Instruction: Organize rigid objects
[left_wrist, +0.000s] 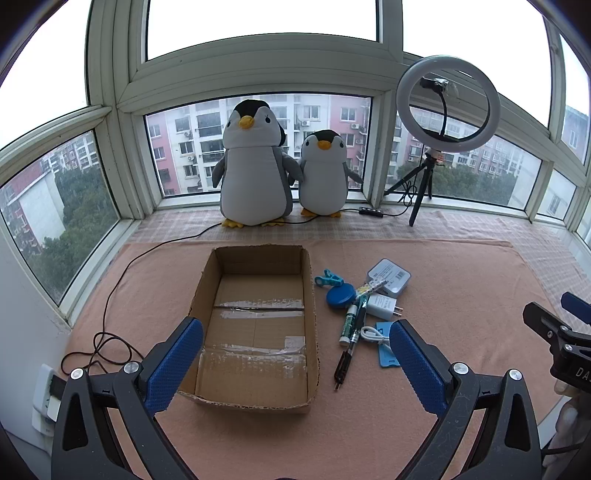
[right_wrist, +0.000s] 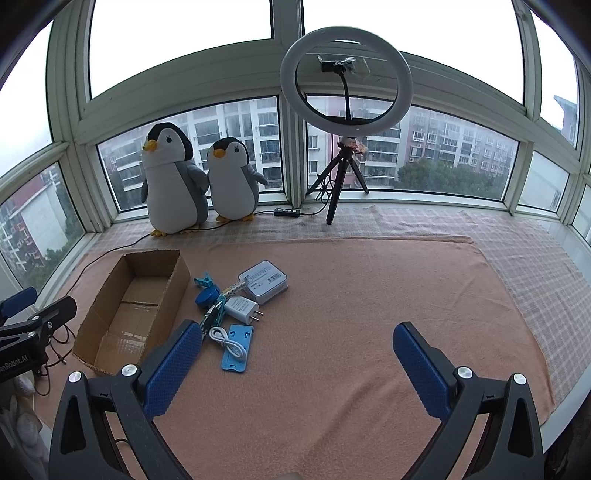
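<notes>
An open, empty cardboard box (left_wrist: 258, 325) (right_wrist: 136, 306) lies on the pink mat. To its right sits a small heap: a white boxed item (left_wrist: 388, 277) (right_wrist: 263, 280), a white plug charger (left_wrist: 384, 306) (right_wrist: 242, 308), a blue round tape measure (left_wrist: 340, 296) (right_wrist: 205, 297), a teal clip (left_wrist: 327, 279) (right_wrist: 204, 279), pens (left_wrist: 349, 332), a coiled white cable (right_wrist: 227, 341) and a light blue card holder (right_wrist: 236, 349). My left gripper (left_wrist: 295, 360) hovers open over the box's near end. My right gripper (right_wrist: 297, 360) hangs open over bare mat, right of the heap.
Two plush penguins (left_wrist: 255, 166) (right_wrist: 177, 181) and a ring light on a tripod (left_wrist: 443, 110) (right_wrist: 345, 103) stand along the window at the back. A dark cable (left_wrist: 110, 302) runs down the mat's left side. Bare mat (right_wrist: 369, 295) stretches to the right.
</notes>
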